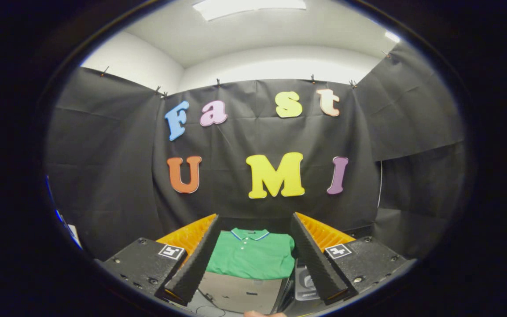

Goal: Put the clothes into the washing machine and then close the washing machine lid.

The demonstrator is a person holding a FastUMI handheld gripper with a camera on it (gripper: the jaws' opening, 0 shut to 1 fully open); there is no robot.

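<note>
A green polo shirt (pixel 251 257) with a white-trimmed collar lies flat and folded on a surface, low between my two fingers and beneath their tips. My gripper (pixel 255 215) is open wide, holds nothing, and hangs above the shirt without touching it. A pale grey-brown panel (pixel 240 293) lies in front of the shirt, nearer to me; I cannot tell whether it belongs to the washing machine. A grey part with a round marking (pixel 306 281) sits right of the shirt, beside my right finger (pixel 313 259).
Black cloth walls (pixel 117 176) close the booth behind and on both sides, just beyond the shirt. A blue and white object (pixel 66 226) peeks in at the far left. A bit of a person's hand (pixel 264 314) shows below the panel.
</note>
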